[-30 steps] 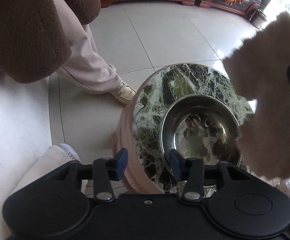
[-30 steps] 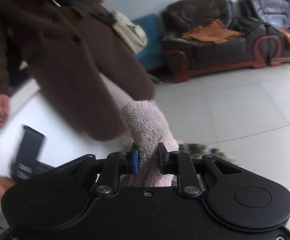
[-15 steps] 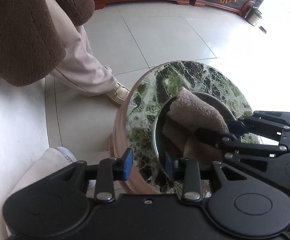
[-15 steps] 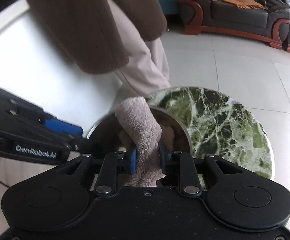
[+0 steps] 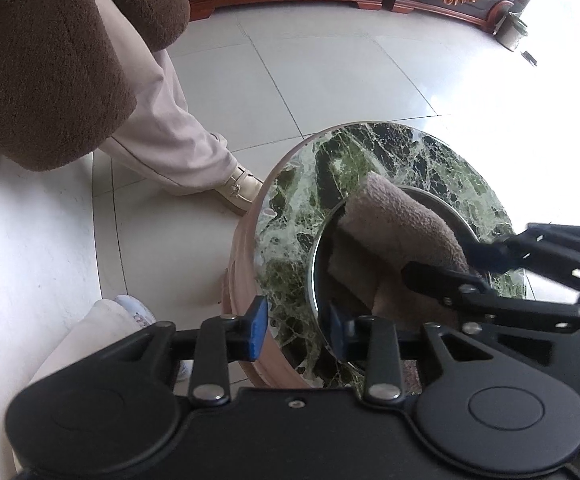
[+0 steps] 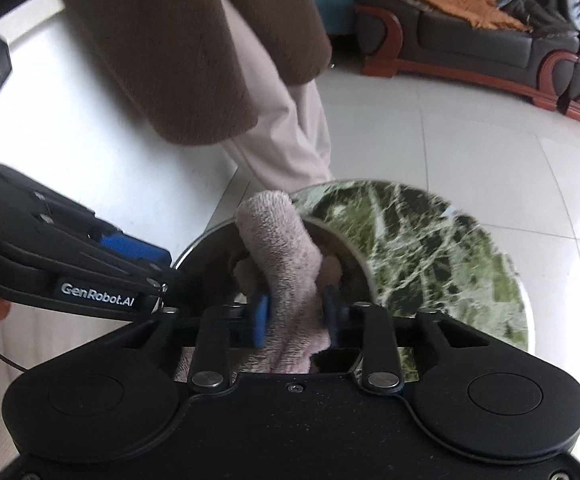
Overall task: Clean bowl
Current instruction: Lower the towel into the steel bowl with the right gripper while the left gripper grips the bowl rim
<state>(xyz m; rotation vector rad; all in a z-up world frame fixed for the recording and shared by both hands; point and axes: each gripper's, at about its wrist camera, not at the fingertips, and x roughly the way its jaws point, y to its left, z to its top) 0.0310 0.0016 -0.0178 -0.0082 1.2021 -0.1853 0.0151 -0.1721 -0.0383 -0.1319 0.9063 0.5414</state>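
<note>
Right gripper (image 6: 295,316): jaws narrow and closing on a pink towel (image 6: 282,256), pads pressing its folded bundle. The towel's long axis runs from the pads forward and up over the far rim of the steel bowl (image 5: 321,248). Left gripper (image 5: 295,328): jaws closing astride the bowl's near rim, a gap visible at the outer pad. The bowl sits on the round green marble table (image 5: 301,184).

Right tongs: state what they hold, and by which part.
The right tongs, jaws closing, pinch the pink towel at its bunched middle; its folded end sticks up over the steel bowl.
</note>
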